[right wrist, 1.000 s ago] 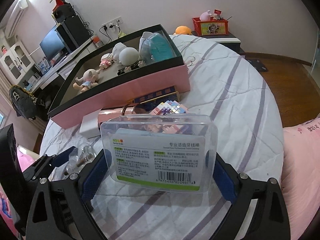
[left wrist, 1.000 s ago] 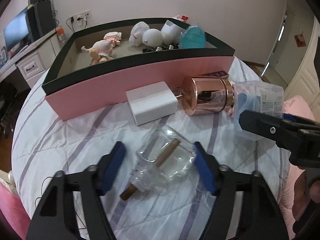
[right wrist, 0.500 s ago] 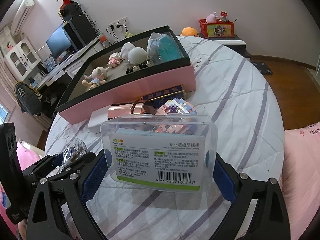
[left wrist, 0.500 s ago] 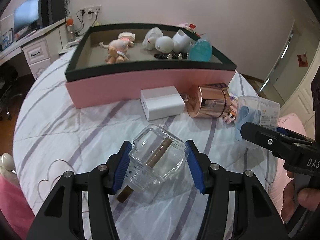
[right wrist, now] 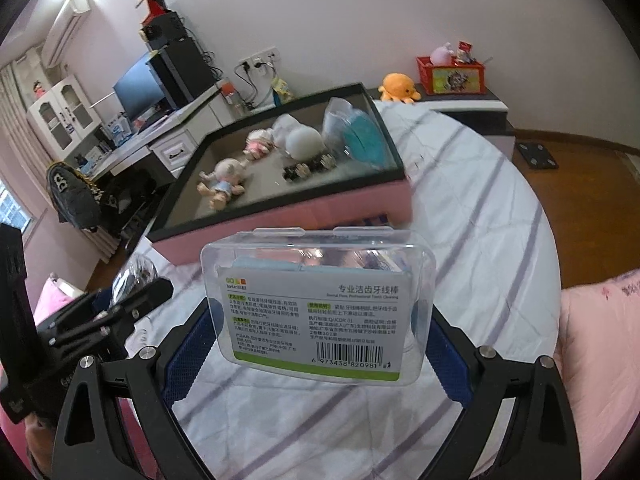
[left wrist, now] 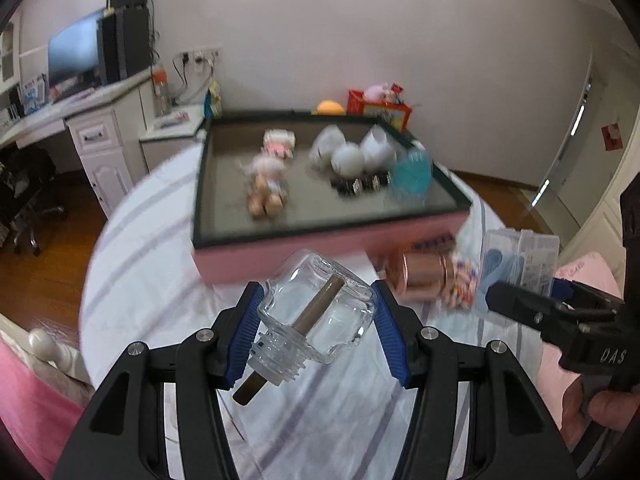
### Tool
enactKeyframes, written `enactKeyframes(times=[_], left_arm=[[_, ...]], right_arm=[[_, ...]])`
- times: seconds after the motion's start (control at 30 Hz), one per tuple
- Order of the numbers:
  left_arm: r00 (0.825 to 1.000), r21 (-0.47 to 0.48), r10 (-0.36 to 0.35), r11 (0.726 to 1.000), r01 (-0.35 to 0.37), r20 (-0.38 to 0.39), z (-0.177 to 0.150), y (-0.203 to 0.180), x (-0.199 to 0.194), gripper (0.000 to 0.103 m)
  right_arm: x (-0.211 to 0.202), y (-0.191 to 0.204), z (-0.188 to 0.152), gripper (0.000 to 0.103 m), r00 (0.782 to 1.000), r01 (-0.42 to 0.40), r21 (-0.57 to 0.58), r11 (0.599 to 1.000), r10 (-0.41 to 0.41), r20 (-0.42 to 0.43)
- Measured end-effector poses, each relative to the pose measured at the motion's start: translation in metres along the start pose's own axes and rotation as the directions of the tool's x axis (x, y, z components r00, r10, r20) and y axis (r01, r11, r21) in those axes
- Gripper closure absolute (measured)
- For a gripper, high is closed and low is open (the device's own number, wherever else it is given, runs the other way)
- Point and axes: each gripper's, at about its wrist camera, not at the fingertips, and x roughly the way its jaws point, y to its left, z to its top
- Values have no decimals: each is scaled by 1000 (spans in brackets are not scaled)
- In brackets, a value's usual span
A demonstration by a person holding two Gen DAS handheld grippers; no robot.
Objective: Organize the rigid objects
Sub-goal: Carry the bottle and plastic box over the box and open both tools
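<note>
The left gripper (left wrist: 316,322) is clamped on a small clear glass jar (left wrist: 320,306), its blue pads pressing the jar's sides; the jar is tilted, raised off the bed, with a brown stick (left wrist: 294,336) running through it and out of its threaded mouth. The right gripper (right wrist: 318,330) is closed on a clear plastic floss box (right wrist: 318,304), label and barcode facing the camera, held above the striped bedsheet (right wrist: 480,216). Just beyond the jar a copper-coloured cylinder (left wrist: 424,278) lies on its side, partly hidden by the floss box and motion blur. Behind it sits the pink tray (left wrist: 320,244) with a dark rim, holding a doll (right wrist: 222,186), white rounded items (right wrist: 300,142) and a teal piece (right wrist: 366,140); the small dark things in front of them are probably clips, too blurred to tell
</note>
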Motion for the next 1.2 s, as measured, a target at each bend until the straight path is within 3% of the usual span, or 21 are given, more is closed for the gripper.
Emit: enactKeyframes(times=[0.3,0.43,0.6,0.97,1.2], left_arm=[[992,-4,43,999,-42,120,66,12,-12,47],[990,-23,36,999,-33,134,89,21,-4,47],[992,-49,40,998,-34,120,112,33,23,47],[1000,-79,12,997,-10,16,102,36,89,47],[1000,-99,6,995,-7,-12,92,42,101,47]], right_arm=[[-13,28,66,7,993,21,-118,993,-7,120],[-5,39,97,7,987,61,-166,984,-35,155],[23,46,115,7,990,86,-206,975,-60,130],[89,39,111,7,997,83,-227,970,-83,11],[101,38,108,7,995,88,-245,965,-96,-17]])
